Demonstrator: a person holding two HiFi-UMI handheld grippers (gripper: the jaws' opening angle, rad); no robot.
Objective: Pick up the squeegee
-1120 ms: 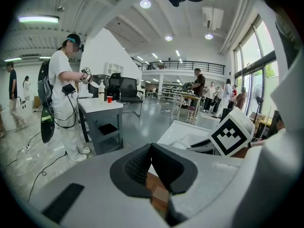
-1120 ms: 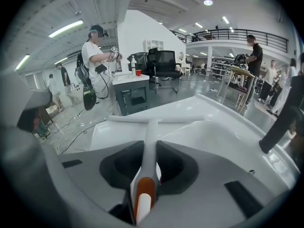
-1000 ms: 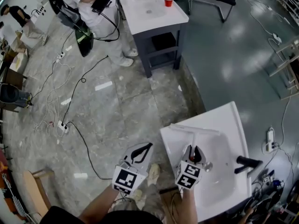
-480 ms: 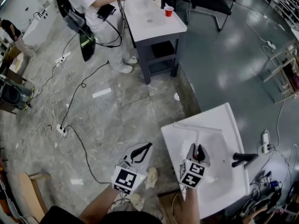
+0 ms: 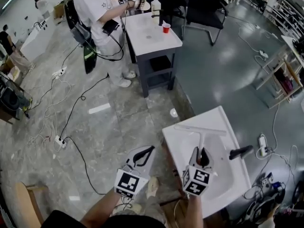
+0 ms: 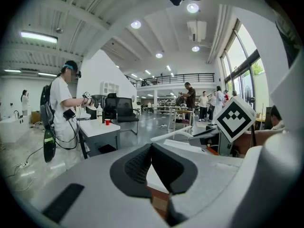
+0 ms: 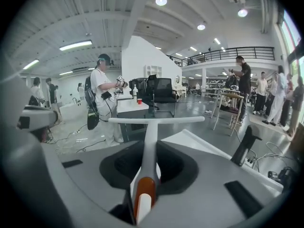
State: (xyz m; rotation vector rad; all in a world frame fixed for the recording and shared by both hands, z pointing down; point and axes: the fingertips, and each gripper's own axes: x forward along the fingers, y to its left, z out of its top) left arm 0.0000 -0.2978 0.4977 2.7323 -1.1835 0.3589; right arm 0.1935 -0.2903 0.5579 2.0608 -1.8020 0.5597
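The squeegee [image 5: 200,136] is white and T-shaped, with an orange band on its handle [image 7: 146,190]. My right gripper [image 5: 202,153] is shut on that handle and holds the squeegee above the white basin [image 5: 176,145]. Its blade [image 7: 156,120] points away from me, level and crosswise. In the right gripper view the right gripper [image 7: 149,151] has the handle running straight between its dark pads. My left gripper [image 5: 148,151] hangs to the left of the basin over the floor. In the left gripper view its [image 6: 151,147] pads meet with nothing between them.
A black faucet [image 5: 240,152] stands at the basin's right side. Farther off is a second white table [image 5: 152,32] with a red cup [image 5: 165,28] and a bottle [image 5: 155,6], and a person [image 5: 100,18] stands beside it. Cables and a power strip [image 5: 60,142] lie on the floor at the left.
Both grippers have risen. The squeegee has come up off the basin in the right gripper, and the head view now takes in more of the room.
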